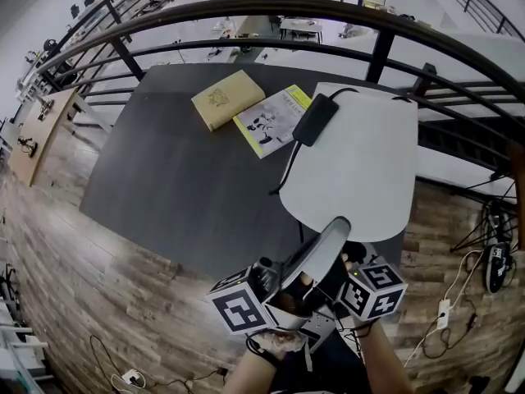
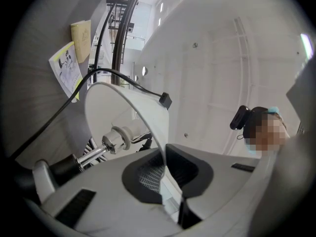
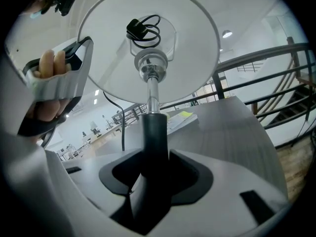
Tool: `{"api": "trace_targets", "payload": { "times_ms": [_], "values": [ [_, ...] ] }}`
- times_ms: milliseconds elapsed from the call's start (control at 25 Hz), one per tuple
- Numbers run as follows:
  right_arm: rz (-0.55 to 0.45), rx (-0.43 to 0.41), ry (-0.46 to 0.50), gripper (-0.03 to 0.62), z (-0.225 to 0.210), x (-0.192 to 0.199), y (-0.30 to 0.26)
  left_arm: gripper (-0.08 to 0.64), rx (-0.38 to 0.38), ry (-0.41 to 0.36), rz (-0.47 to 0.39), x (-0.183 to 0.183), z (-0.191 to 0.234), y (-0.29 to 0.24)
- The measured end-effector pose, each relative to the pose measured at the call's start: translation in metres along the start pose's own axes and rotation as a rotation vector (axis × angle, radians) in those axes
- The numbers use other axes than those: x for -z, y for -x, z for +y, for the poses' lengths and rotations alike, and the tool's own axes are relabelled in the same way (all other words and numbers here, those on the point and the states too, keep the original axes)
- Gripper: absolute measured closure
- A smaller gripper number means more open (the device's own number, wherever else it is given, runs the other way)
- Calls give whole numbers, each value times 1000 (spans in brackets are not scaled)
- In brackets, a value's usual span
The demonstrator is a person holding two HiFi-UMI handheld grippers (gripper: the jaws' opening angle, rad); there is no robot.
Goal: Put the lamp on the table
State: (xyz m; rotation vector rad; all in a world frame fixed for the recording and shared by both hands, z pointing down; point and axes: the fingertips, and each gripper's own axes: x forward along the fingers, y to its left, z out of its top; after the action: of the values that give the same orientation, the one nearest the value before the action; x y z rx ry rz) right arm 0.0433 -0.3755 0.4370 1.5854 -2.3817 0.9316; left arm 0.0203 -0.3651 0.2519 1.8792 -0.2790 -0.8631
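Note:
A lamp with a wide white shade (image 1: pixel 353 162) hangs in the air over the near right corner of the dark grey table (image 1: pixel 180 171). Its black power adapter (image 1: pixel 315 120) and cable lie on top of the shade. My left gripper (image 1: pixel 324 249) is shut on the shade's near rim (image 2: pixel 148 127), which runs thin between its jaws (image 2: pixel 168 174). My right gripper (image 3: pixel 155 167) is shut on the lamp's black stem (image 3: pixel 155 132), below the chrome tube and socket (image 3: pixel 150 65). In the head view the right gripper (image 1: pixel 361 281) sits under the shade, its jaws hidden.
Two books lie at the table's far side, a tan one (image 1: pixel 227 98) and a yellow-and-white one (image 1: pixel 271 120). A dark metal railing (image 1: pixel 377 23) curves behind the table. The floor is wood, with cables and a power strip (image 1: pixel 447 310) at the right.

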Motion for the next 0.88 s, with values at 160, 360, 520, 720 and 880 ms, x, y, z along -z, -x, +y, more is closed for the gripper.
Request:
{"api": "trace_targets", "payload": {
  "times_ms": [160, 360, 520, 720, 880],
  "values": [
    [0, 11, -5, 405, -13, -2, -12, 522, -8, 1, 12, -2, 16, -9],
    [2, 30, 8, 405, -32, -9, -26, 520, -4, 9, 25, -6, 33, -21],
    [4, 43, 18, 405, -46, -13, -37, 518, 3, 8, 37, -8, 46, -30],
    [-8, 64, 29, 405, -64, -19, -49, 515, 23, 6, 58, -7, 59, -39],
    [-2, 71, 37, 405, -75, -19, -56, 512, 18, 7, 68, -5, 69, -42]
  ]
}}
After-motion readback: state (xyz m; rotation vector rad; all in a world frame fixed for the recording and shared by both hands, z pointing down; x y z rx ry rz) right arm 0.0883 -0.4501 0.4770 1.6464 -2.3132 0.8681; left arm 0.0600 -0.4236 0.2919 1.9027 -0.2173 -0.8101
